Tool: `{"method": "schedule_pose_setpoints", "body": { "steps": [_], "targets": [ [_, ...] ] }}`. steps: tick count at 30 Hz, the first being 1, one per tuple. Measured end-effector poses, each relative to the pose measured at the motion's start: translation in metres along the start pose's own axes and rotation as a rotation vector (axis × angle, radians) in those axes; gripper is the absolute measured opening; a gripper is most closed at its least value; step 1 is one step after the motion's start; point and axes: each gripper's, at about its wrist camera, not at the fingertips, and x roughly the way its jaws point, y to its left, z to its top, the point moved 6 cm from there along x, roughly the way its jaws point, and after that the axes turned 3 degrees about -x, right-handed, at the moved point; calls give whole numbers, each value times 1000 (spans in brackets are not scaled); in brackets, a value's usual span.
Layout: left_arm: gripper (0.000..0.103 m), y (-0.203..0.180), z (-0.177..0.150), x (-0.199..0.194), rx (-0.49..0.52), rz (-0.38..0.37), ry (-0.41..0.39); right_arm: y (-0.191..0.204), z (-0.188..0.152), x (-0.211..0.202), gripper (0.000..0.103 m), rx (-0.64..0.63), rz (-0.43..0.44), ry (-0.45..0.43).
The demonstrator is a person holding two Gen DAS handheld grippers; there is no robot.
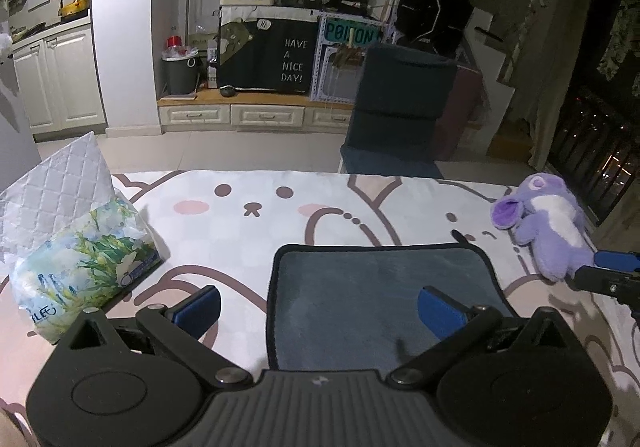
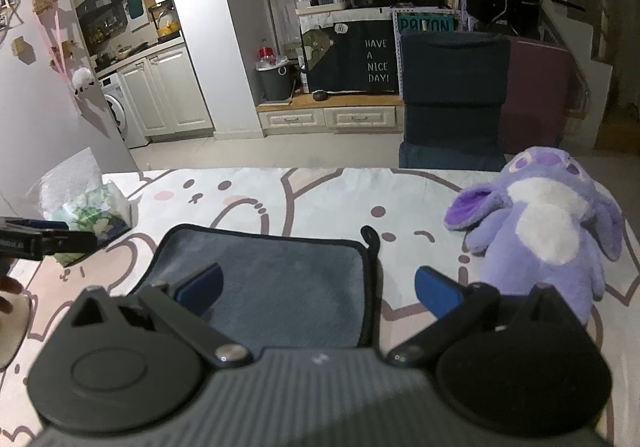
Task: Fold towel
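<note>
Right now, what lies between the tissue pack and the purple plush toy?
The grey towel, flat on the bunny-print cloth; the left wrist view shows it.

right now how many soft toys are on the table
1: the purple plush toy lies on the table, right of the grey towel. Anything behind the cameras stays unseen.

Grey towel [image 1: 376,287] with black trim, lying flat on bunny-print tablecloth [image 1: 256,231]
</note>
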Motion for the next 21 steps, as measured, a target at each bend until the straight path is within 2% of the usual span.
{"method": "schedule_pose_setpoints", "body": {
  "steps": [21],
  "targets": [
    [103, -31, -31, -91, 50, 12, -67, 27, -23, -89, 103, -25, -12, -60]
  ]
}}
